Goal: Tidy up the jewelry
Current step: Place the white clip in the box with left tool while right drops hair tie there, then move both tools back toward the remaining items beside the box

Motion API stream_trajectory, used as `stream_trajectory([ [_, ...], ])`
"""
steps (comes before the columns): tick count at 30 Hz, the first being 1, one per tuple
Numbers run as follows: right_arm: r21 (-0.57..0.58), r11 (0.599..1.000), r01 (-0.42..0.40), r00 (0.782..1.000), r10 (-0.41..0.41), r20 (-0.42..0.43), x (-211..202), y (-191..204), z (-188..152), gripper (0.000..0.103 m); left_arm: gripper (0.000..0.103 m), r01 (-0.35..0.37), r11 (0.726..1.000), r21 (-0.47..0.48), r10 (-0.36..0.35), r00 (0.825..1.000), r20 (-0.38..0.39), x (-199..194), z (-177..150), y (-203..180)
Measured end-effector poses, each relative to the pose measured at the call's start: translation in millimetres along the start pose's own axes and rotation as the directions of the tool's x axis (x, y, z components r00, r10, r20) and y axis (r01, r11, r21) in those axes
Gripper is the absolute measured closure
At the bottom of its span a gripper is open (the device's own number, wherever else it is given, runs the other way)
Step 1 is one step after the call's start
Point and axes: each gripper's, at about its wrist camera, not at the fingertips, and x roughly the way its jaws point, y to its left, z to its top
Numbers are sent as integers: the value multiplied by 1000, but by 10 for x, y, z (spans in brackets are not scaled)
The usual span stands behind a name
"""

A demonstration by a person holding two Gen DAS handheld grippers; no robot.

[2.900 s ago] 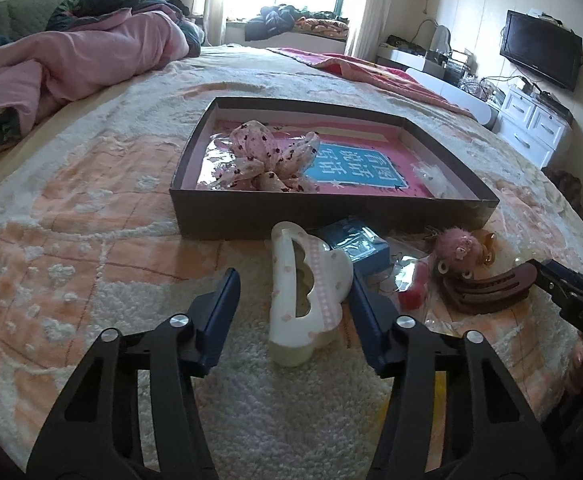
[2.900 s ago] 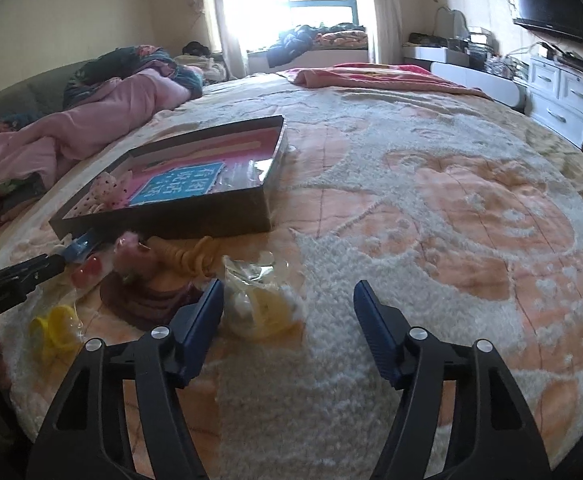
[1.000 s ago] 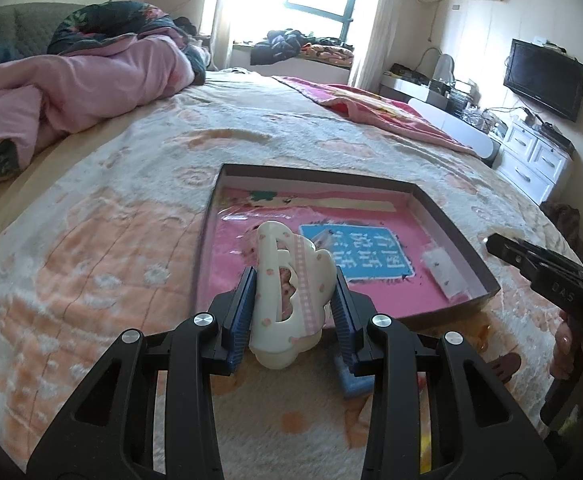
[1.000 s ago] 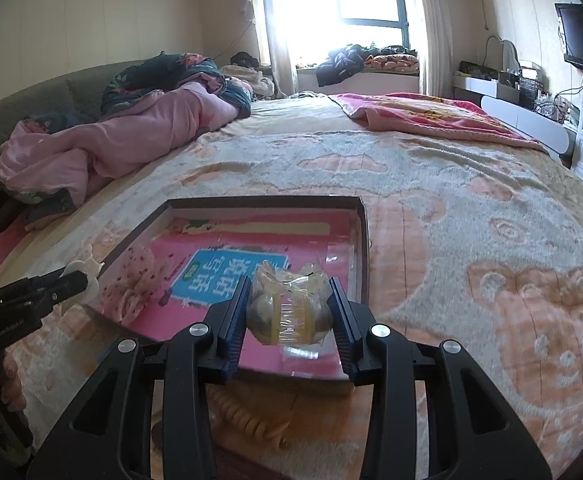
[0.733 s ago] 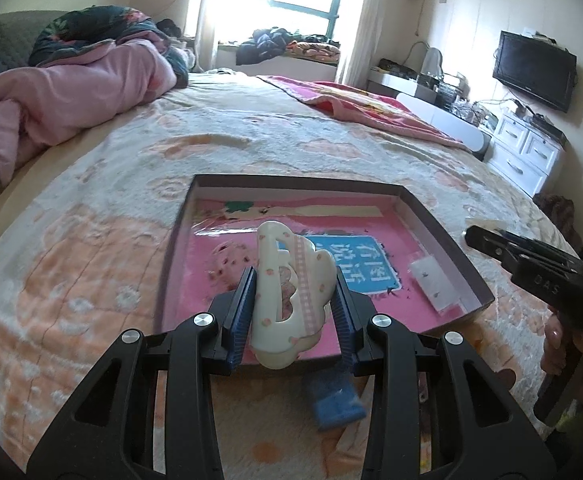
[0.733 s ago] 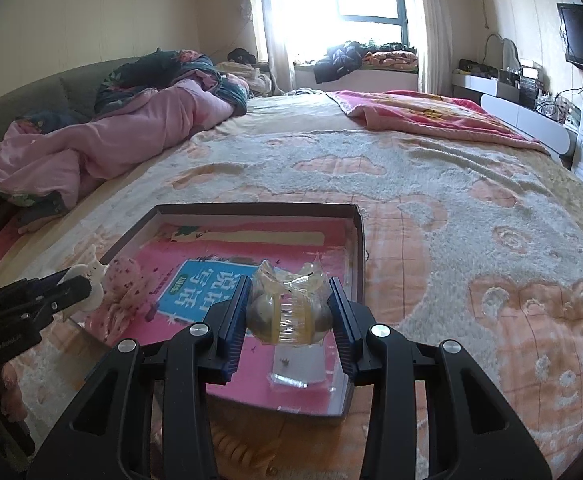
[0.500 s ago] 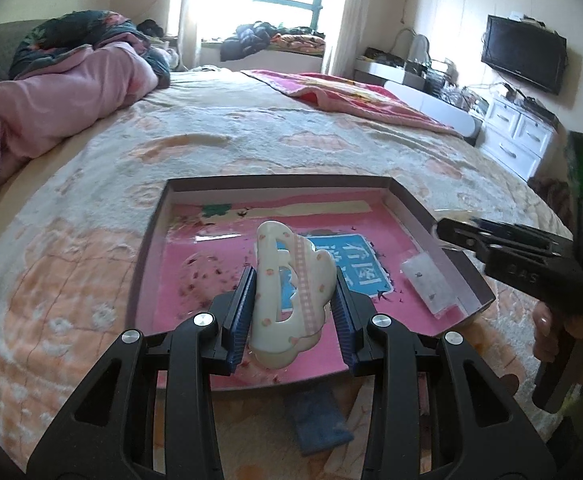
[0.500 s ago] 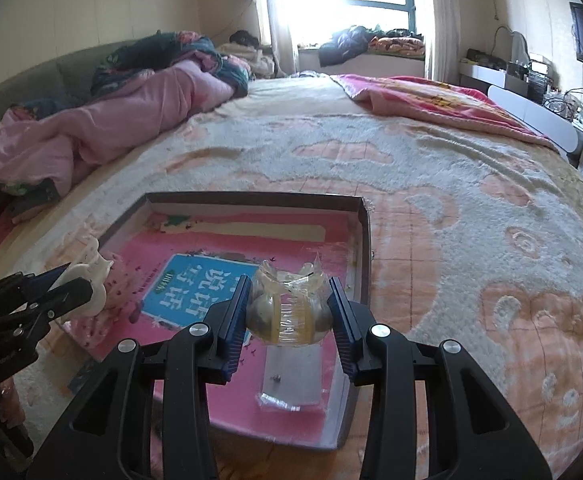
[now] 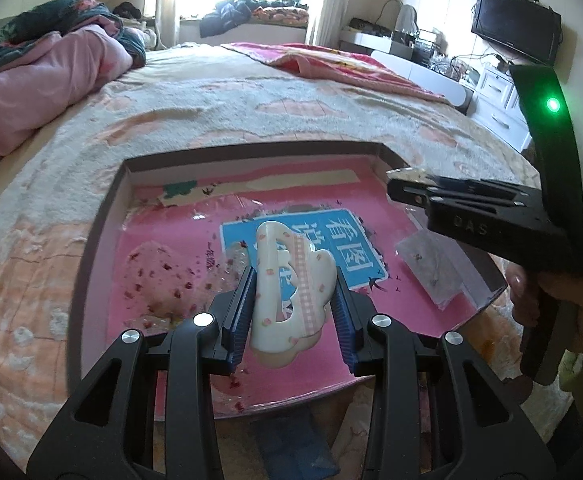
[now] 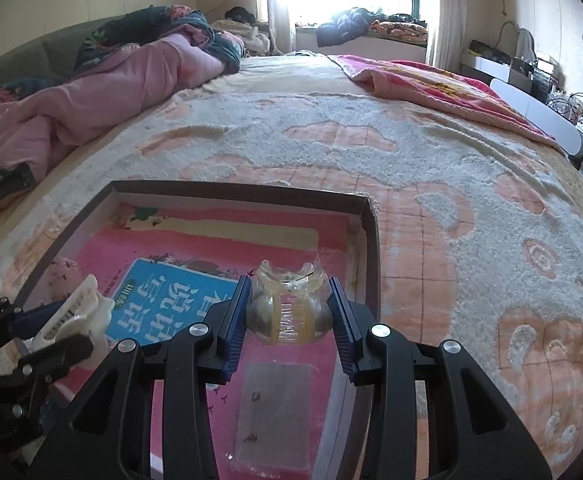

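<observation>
Both grippers now hover over box [image 9: 103,216], gripping cream clip [image 9: 287,292] and bagged clip [image 10: 287,308].

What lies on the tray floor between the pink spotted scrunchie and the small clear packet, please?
A blue label with white characters on the tray floor, between the scrunchie and the packet, seen in the left wrist view.

Glossy plastic hair claw [image 9: 291,300]; fluffy cloth blanket [image 10: 431,184]; cardboard box [image 9: 103,216].
</observation>
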Motion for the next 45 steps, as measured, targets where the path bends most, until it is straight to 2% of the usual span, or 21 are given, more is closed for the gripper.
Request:
stream_trajectory([
  [13,0,1000,19,1000,-19,-15,101,7,0,65,74,-2,1000,-21,1,1000,-24,68,-37,31],
  [22,13,1000,16,1000,-16,22,-23,-12,-25,46,73,-5,1000,-21,4,999,-32,82,-44,26],
  [24,16,1000,17,999,-18,29,-66,-26,-43,43,66,-8,1000,-20,7,1000,-29,71,-51,22],
  [28,18,1000,22,999,-23,42,-140,-46,-70,37,58,-13,1000,-23,12,1000,-21,37,-52,16],
  [30,25,999,24,998,-26,56,-210,-66,-92,33,50,-17,1000,-25,17,1000,-15,7,-51,17],
  [34,30,999,30,996,-32,86,-346,-85,-127,26,41,-31,999,-29,31,1000,6,-86,-55,2],
  [39,34,999,39,991,-43,129,-560,-102,-190,19,20,-45,997,-56,48,998,44,-245,-63,15],
  [42,36,998,43,987,-49,156,-700,-112,-238,16,13,-57,996,-70,62,996,63,-338,-68,27],
  [45,43,998,46,982,-53,180,-844,-125,-301,14,12,-62,994,-88,69,994,85,-448,-72,49],
])
